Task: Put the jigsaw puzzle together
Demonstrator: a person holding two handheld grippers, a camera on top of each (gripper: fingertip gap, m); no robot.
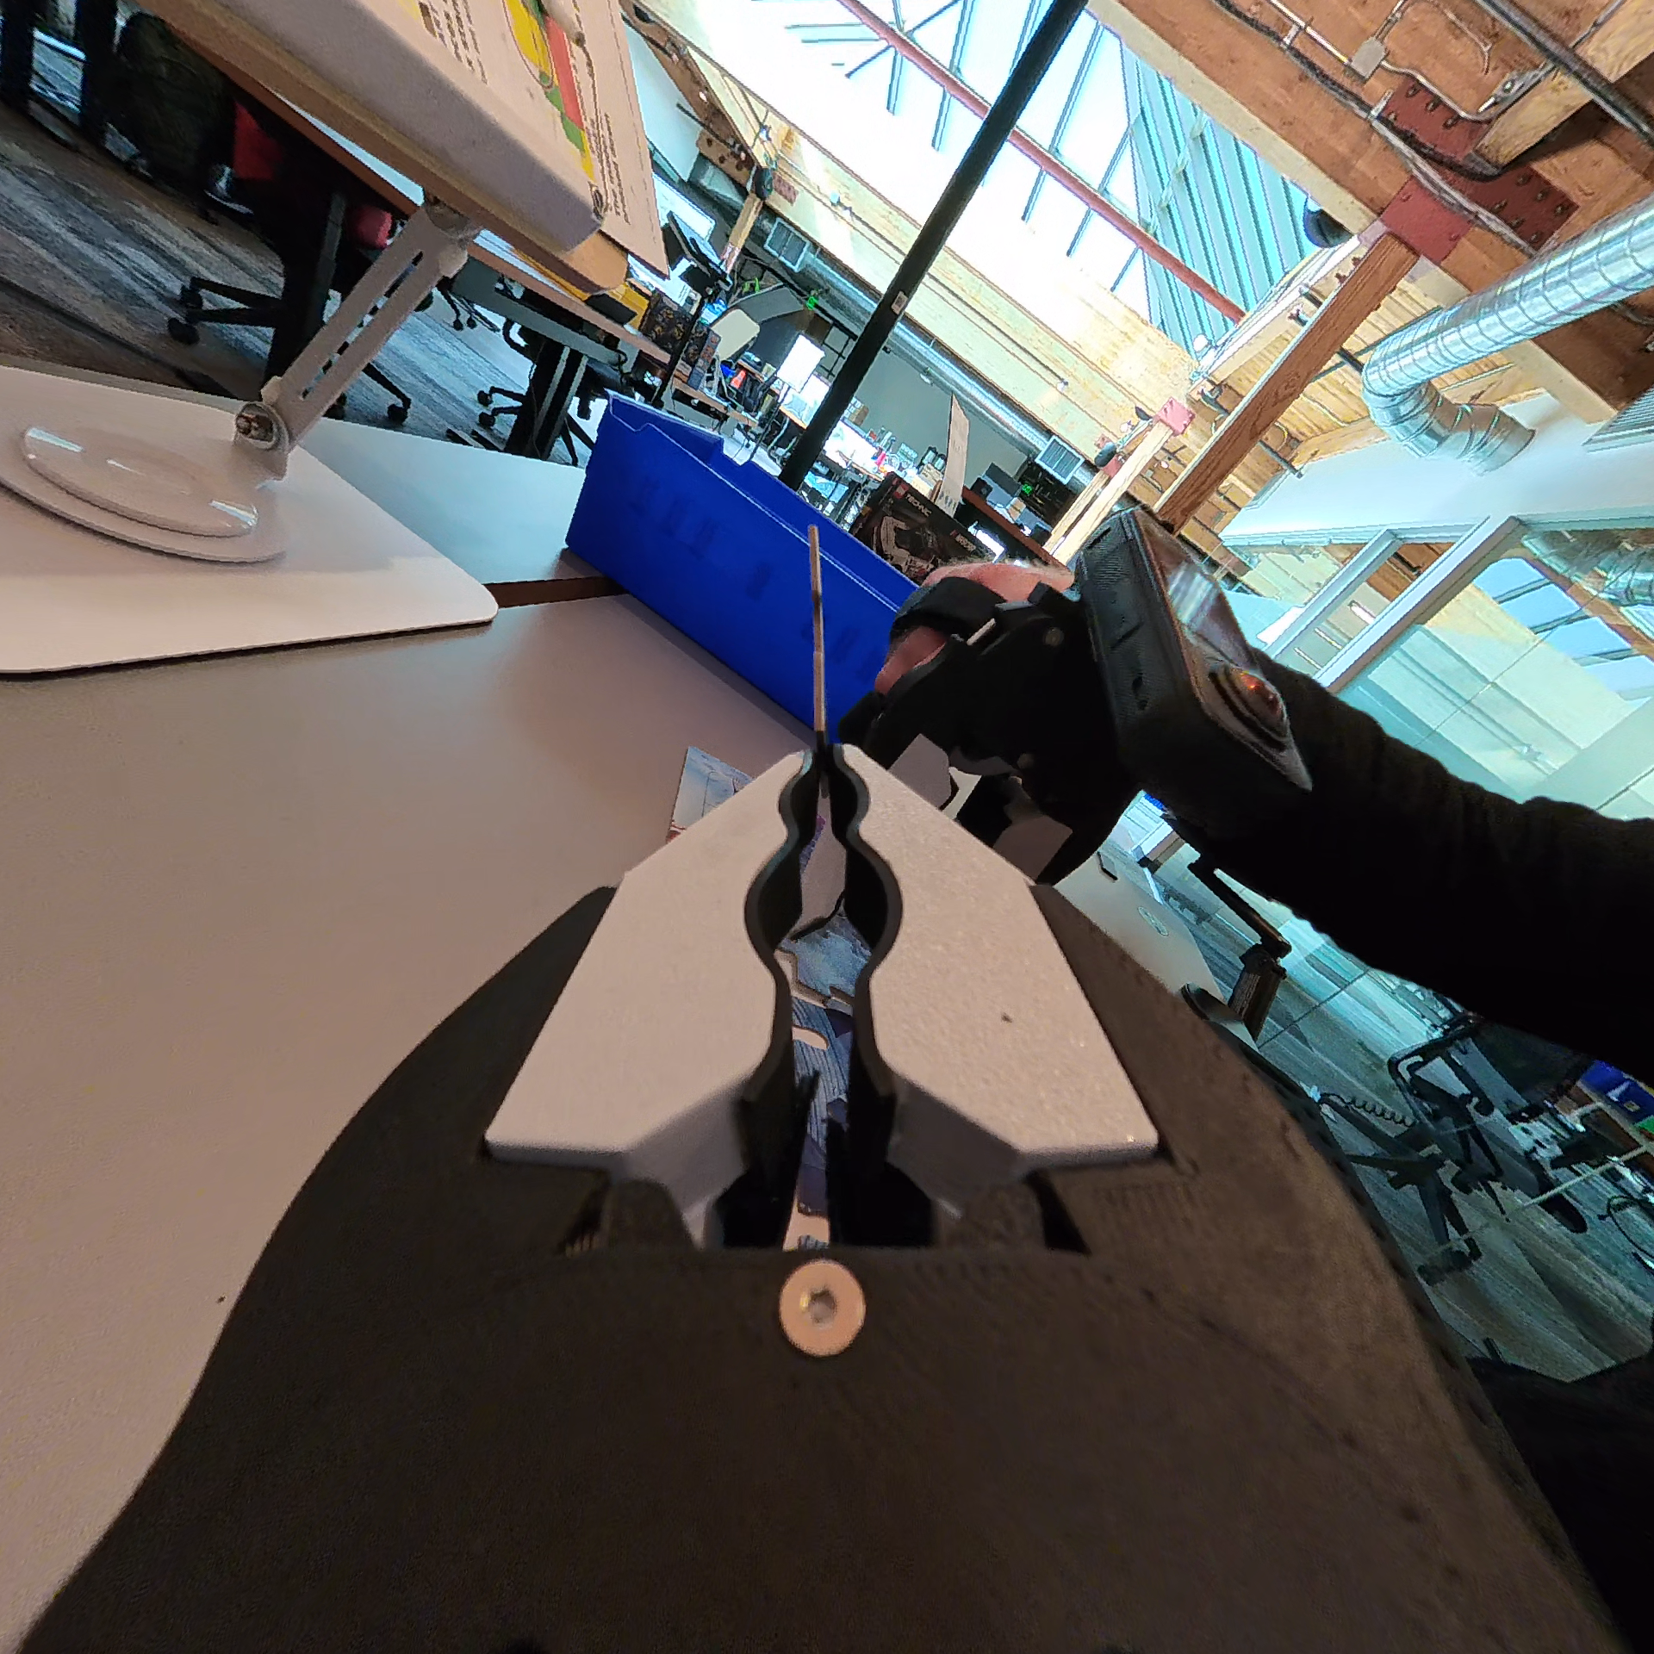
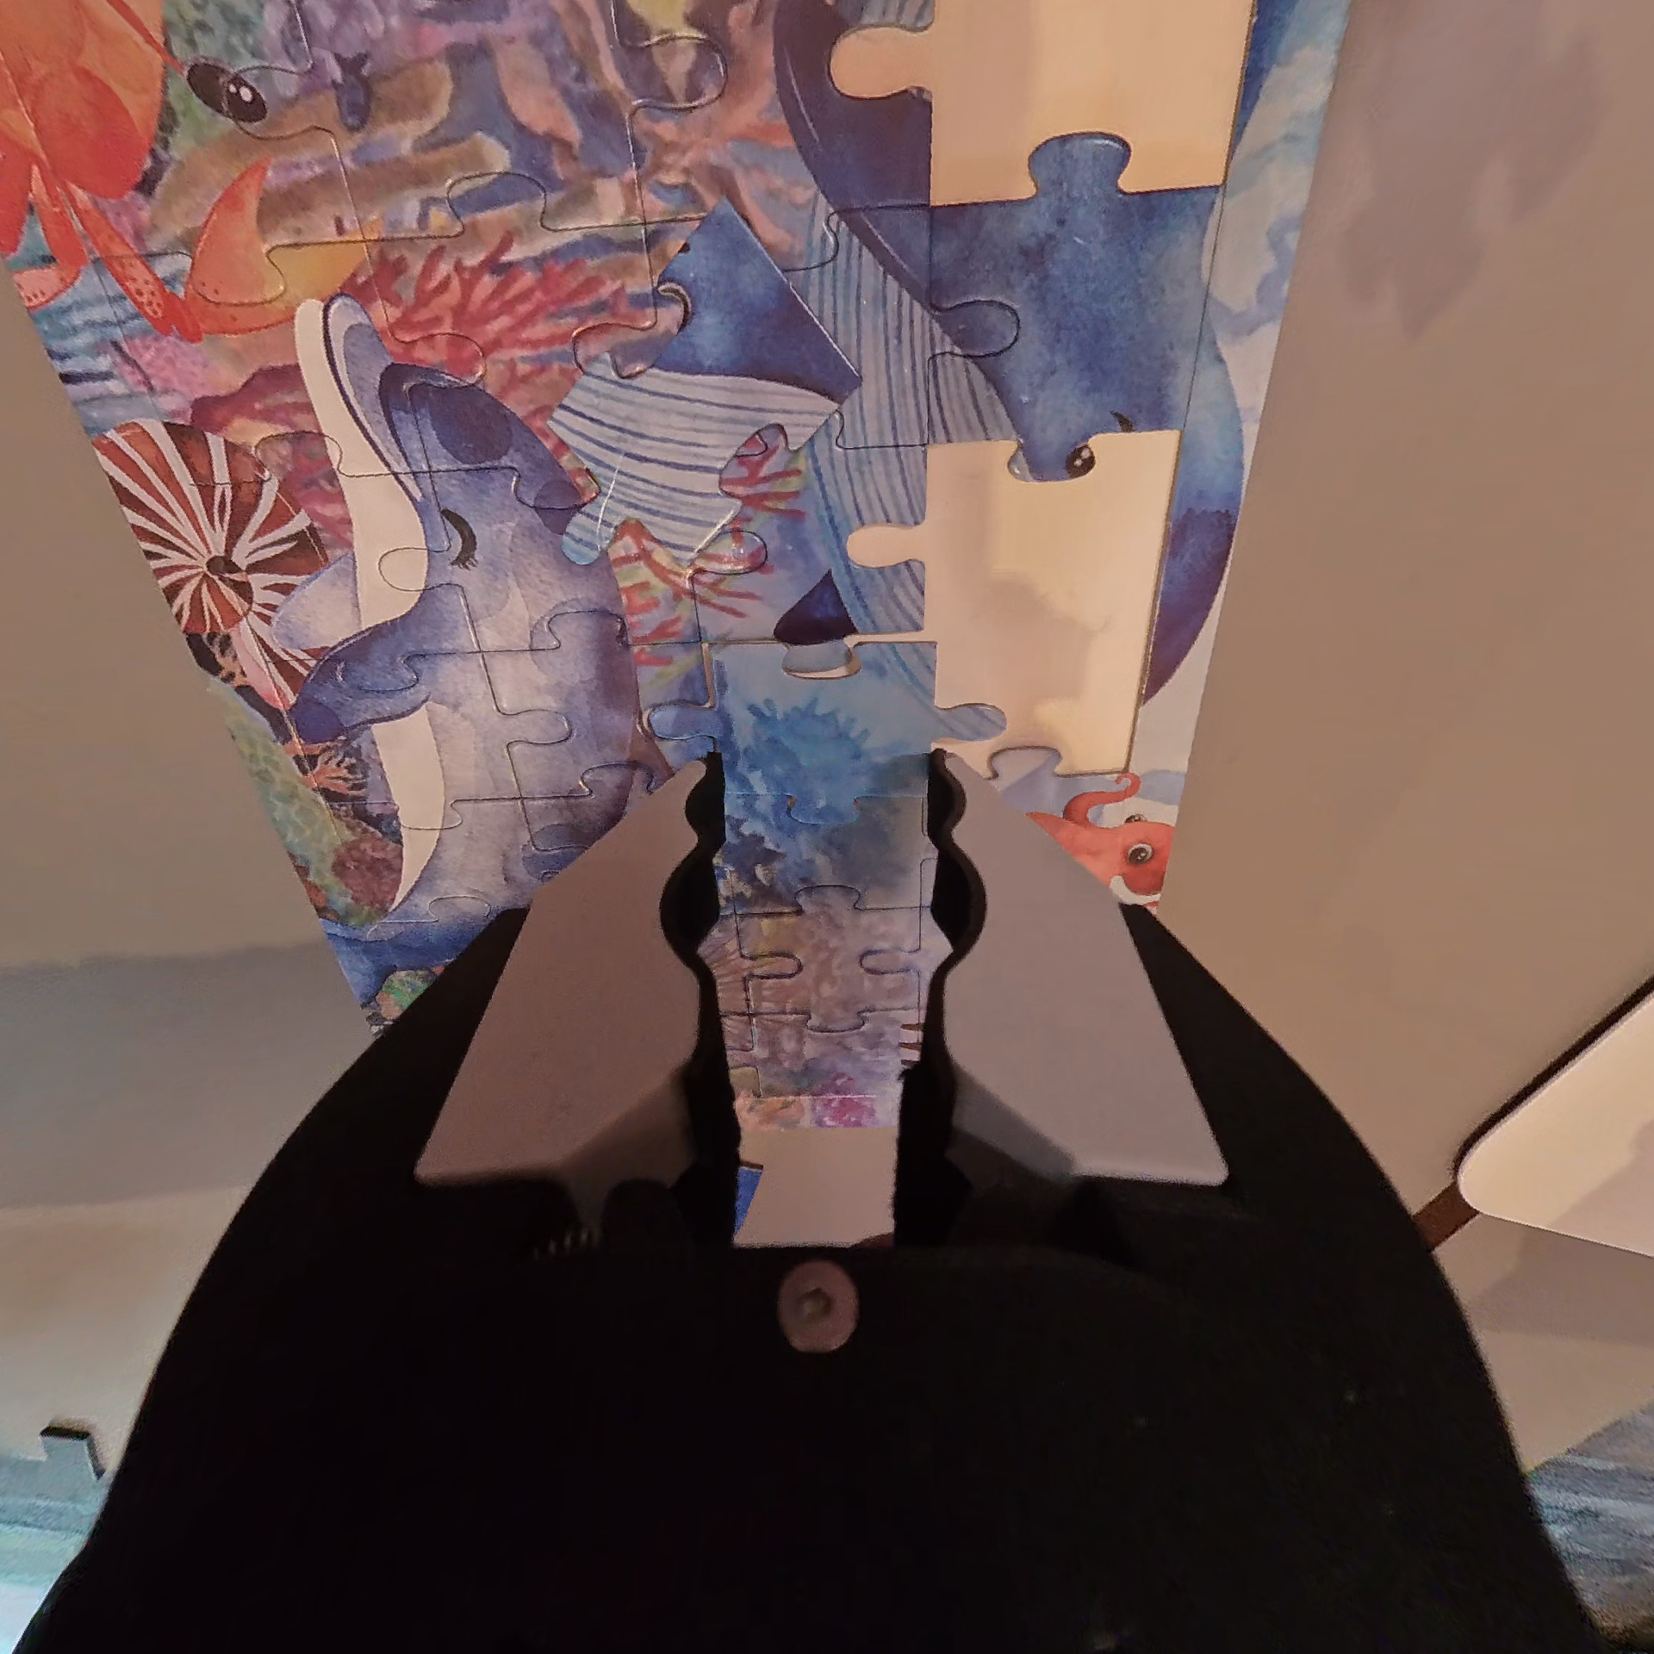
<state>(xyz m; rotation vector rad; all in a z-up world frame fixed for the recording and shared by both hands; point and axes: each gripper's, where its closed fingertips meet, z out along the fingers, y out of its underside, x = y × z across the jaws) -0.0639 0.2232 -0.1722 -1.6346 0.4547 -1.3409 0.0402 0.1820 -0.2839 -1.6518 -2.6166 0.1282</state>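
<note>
The colourful sea-animal jigsaw puzzle (image 2: 501, 501) lies flat on the pale grey table (image 2: 1432, 447), with a few bare gaps along one side. One loose blue striped puzzle piece (image 2: 707, 430) rests crooked on top of the joined pieces. The right tongs (image 2: 819, 761) hang over the puzzle with their jaws apart, gripping nothing. The left tongs (image 1: 822, 761) are squeezed tight on a thin flat puzzle piece (image 1: 816, 626), seen edge-on and standing up. A bright blue plastic bin (image 1: 716, 555) sits on the table behind it.

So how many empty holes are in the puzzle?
2 bare holes show in the puzzle: one at the top right, one lower by the right edge. The right gripper may hide others.
</note>
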